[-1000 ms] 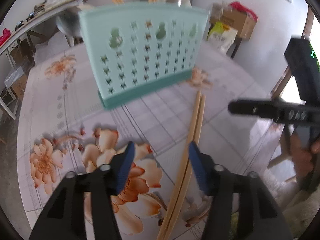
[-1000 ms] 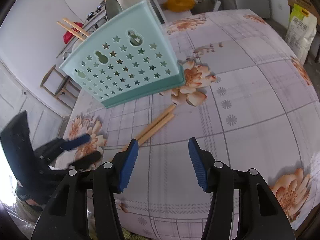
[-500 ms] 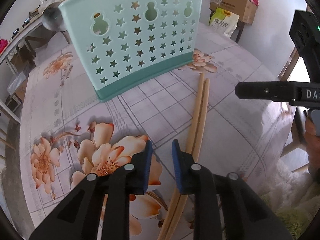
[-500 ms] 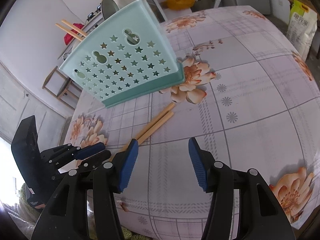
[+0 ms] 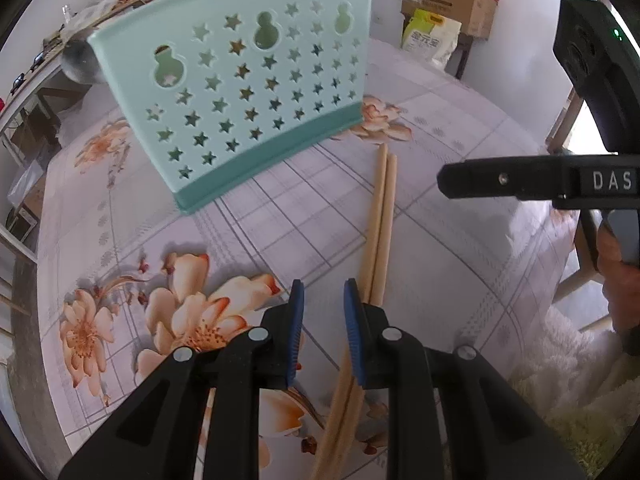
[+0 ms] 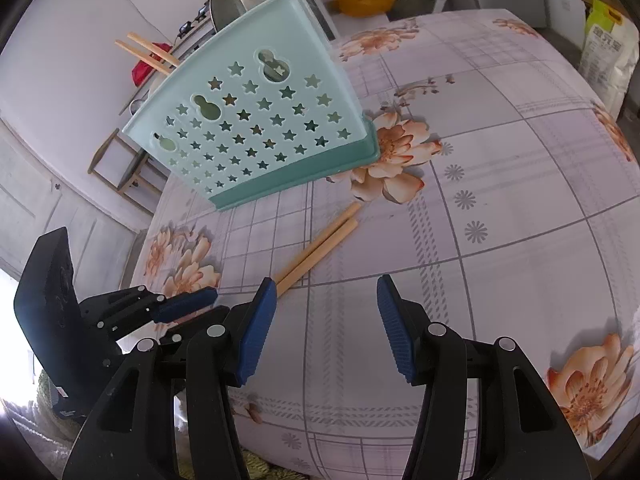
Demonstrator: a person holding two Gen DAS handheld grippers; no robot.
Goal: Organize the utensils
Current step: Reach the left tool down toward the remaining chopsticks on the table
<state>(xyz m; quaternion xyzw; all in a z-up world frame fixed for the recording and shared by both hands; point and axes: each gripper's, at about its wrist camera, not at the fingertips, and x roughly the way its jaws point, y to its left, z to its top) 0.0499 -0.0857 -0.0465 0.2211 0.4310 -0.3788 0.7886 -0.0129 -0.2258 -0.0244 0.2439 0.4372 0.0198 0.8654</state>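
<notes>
Pale wooden chopsticks (image 5: pixel 380 216), two of them lying side by side and touching, are stretching across the table (image 5: pixel 460 280) in the left wrist view, from near the mint-green holder (image 5: pixel 248 92) down past the left tongs (image 5: pixel 323 320). The tongs are standing only narrowly apart, having just been closing, and nothing is lying between the blue pads (image 5: pixel 297 320); the chopsticks are running just outside the right-hand pad and under that finger. The holder is standing upright on the flowered cloth, its wall pierced with stars and gourd-shaped holes; what is inside is showing only as stick ends above its rim. Bare cloth is lying open to the left and right of the chopsticks. The right tongs (image 5: pixel 500 180) are hanging at the right, side-on, over the table's edge.

Seen from the right wrist, the chopsticks (image 6: pixel 320 244) are lying slantwise, apart from the holder's dark base, their near ends hidden behind the left finger of the right tongs (image 6: pixel 326 320). These tongs are standing about half open with nothing between them. The holder (image 6: pixel 256 128) is carrying chopstick ends and a white bowl-like thing above its rim. Wide clear cloth is spreading rightward. The left tongs (image 6: pixel 188 308) are pointing in at the table's left edge, nearly closed.
</notes>
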